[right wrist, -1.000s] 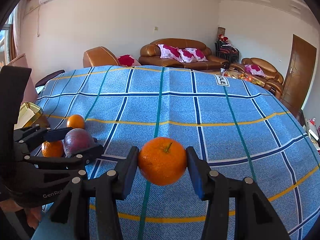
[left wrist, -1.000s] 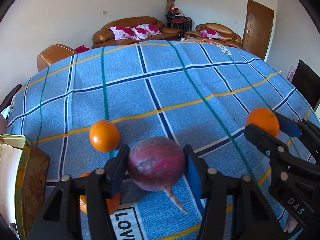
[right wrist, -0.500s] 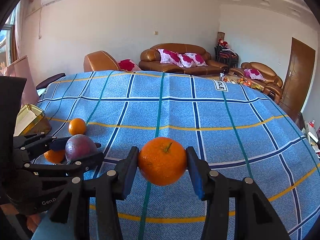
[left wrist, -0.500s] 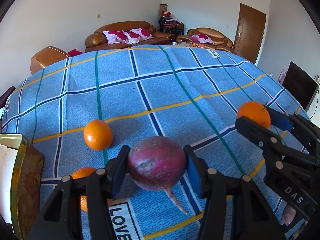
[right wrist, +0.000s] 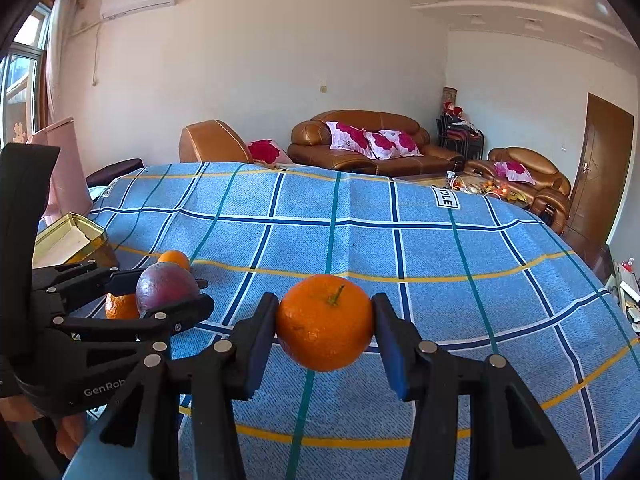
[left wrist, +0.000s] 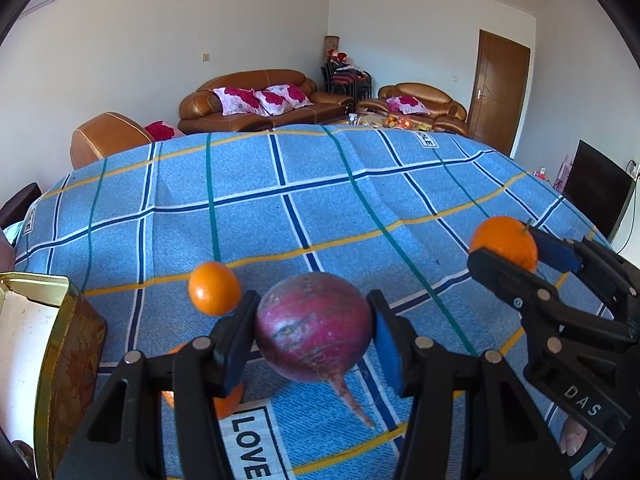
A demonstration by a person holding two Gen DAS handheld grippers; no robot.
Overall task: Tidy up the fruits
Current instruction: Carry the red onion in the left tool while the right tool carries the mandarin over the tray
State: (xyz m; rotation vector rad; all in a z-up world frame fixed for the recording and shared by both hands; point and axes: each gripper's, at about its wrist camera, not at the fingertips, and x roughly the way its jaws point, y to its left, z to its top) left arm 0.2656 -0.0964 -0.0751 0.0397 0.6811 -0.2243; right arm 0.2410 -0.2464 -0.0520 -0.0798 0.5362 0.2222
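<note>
Fruit in both grips, both lifted clear of the cloth. Left gripper: pads clamped on a purple-red round root, blue pads pressing its widest part on either side, tail root hanging free below, so the hold looks centred and unlikely to roll out. Right gripper: fingers clamped on an orange, stem up, gripped across the middle, likewise held off the surface.

Outward from the left grip: one loose orange sits on the blue checked tablecloth just beyond the left finger; a second orange lies partly hidden under that finger. Near these, at the left edge, a gold tin box stands open with a pale interior, probably the collecting place, though I can't confirm that.

Judgement: carrying stage, two pieces in transit at once, two left on the cloth. Both grippers point down toward the table, side by side and apart.
</note>
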